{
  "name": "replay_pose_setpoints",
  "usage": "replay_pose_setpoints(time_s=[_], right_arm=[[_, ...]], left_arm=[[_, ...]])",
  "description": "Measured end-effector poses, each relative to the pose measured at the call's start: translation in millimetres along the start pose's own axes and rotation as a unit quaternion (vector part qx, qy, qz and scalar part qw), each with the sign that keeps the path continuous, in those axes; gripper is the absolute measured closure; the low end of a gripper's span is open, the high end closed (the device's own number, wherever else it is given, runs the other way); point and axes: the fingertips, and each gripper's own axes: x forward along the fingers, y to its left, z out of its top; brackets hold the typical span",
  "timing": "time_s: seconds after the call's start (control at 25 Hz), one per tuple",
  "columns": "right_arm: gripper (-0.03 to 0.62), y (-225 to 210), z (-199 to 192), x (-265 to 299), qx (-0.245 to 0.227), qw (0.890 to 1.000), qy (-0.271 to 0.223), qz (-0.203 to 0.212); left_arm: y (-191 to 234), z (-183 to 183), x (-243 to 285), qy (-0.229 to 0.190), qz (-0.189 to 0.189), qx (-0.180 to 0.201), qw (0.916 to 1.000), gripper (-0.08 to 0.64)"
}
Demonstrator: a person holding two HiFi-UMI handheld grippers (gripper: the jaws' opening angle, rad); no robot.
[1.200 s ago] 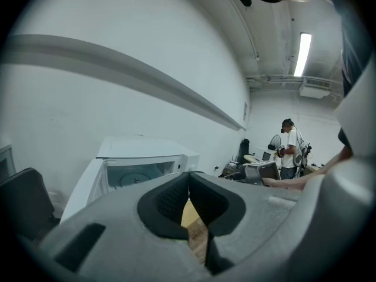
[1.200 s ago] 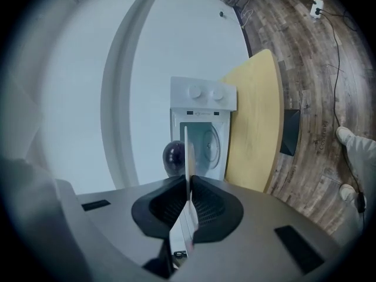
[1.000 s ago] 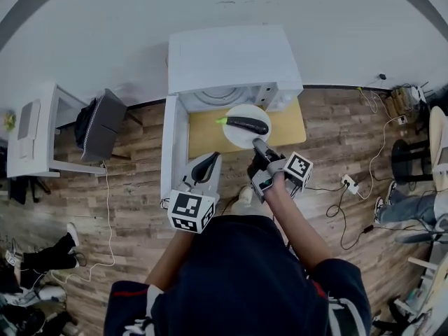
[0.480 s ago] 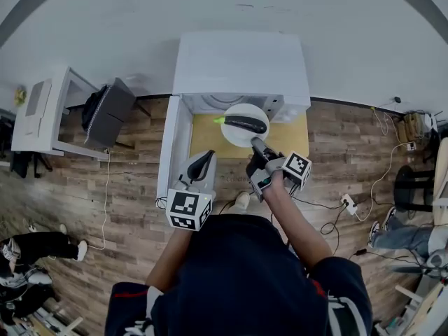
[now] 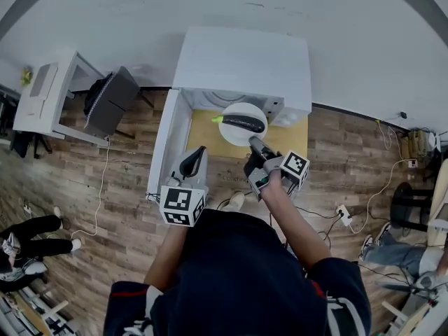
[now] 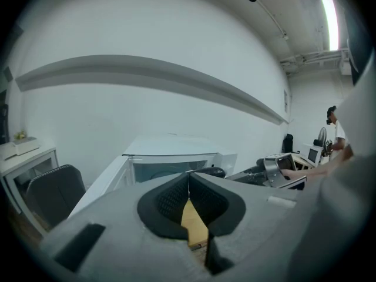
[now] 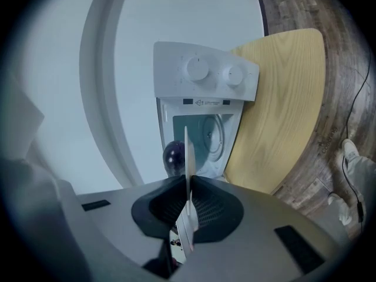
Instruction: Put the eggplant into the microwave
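Plate, eggplant nearer microwave | right gripper jaws clamp plate | left gripper jaws together

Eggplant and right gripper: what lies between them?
Only the white plate: the right gripper pinches its near rim and the eggplant lies on it, as the head view shows.

We count one microwave with two knobs, one white plate, one eggplant, one wooden surface, one black chair and two tongs: the left tongs and the right tongs.
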Motion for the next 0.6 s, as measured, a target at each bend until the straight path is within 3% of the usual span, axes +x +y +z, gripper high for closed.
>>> replay_pose_setpoints(time_s=[0.6], right_arm=[[0.566, -8.1, -3.0, -8.1, -0.007, 1.000, 0.006, -0.006]], left_arm=[[6.4, -9.8, -13.6, 0.000, 0.022, -0.005, 0.9997, 0.543]])
